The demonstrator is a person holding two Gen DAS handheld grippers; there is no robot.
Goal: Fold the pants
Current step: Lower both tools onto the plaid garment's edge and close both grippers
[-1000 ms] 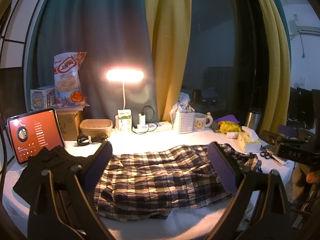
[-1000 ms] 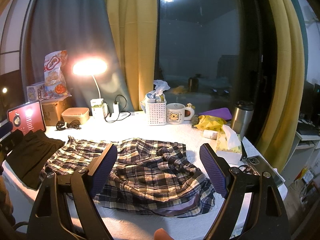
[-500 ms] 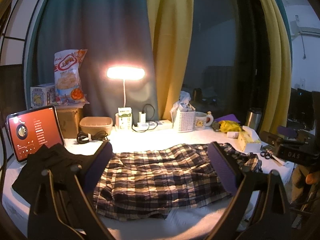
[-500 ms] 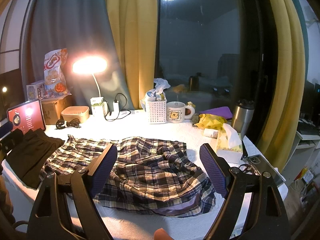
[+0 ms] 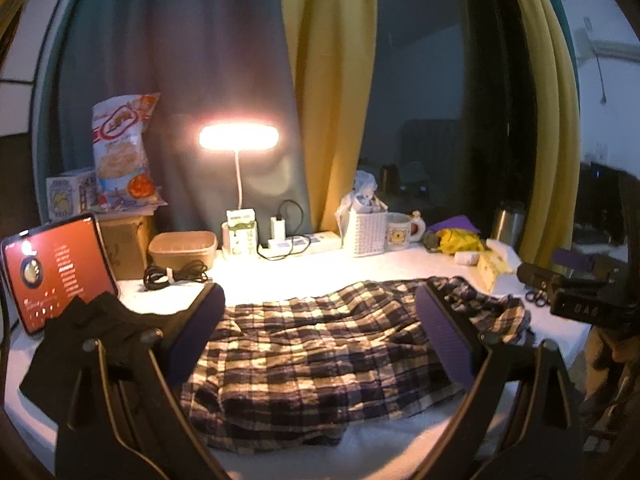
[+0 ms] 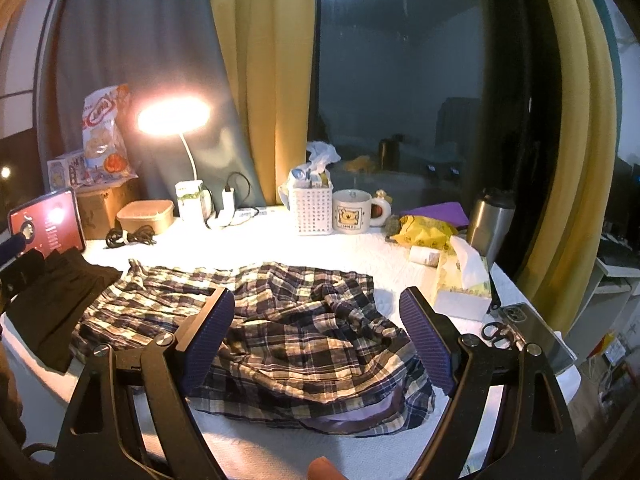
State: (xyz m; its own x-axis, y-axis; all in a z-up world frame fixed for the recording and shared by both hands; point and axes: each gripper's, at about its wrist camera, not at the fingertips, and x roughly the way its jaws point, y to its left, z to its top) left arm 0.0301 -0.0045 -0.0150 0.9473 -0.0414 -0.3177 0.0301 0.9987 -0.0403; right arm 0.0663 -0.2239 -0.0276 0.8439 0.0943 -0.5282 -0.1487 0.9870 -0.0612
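Observation:
The plaid pants point(image 5: 320, 352) lie crumpled lengthwise on the white table point(image 5: 320, 272). In the right wrist view the pants point(image 6: 296, 332) show their bunched waistband end with a purple lining nearest me. My left gripper point(image 5: 320, 332) is open and empty, held above the near edge over the leg end. My right gripper point(image 6: 316, 332) is open and empty, held above the waistband end. The right gripper also shows at the right edge of the left wrist view point(image 5: 576, 300).
Black folded clothes point(image 5: 92, 340) and a red-screen tablet point(image 5: 52, 272) lie at the left. A lamp point(image 5: 239, 138), a power strip point(image 5: 300, 242), a white basket point(image 6: 311, 208), a mug point(image 6: 354, 212), a tissue box point(image 6: 464, 284), scissors point(image 6: 496, 332) and a phone point(image 6: 536, 336) ring the pants.
Both grippers stay open above the pants. The views have shifted only slightly; the pants have not moved.

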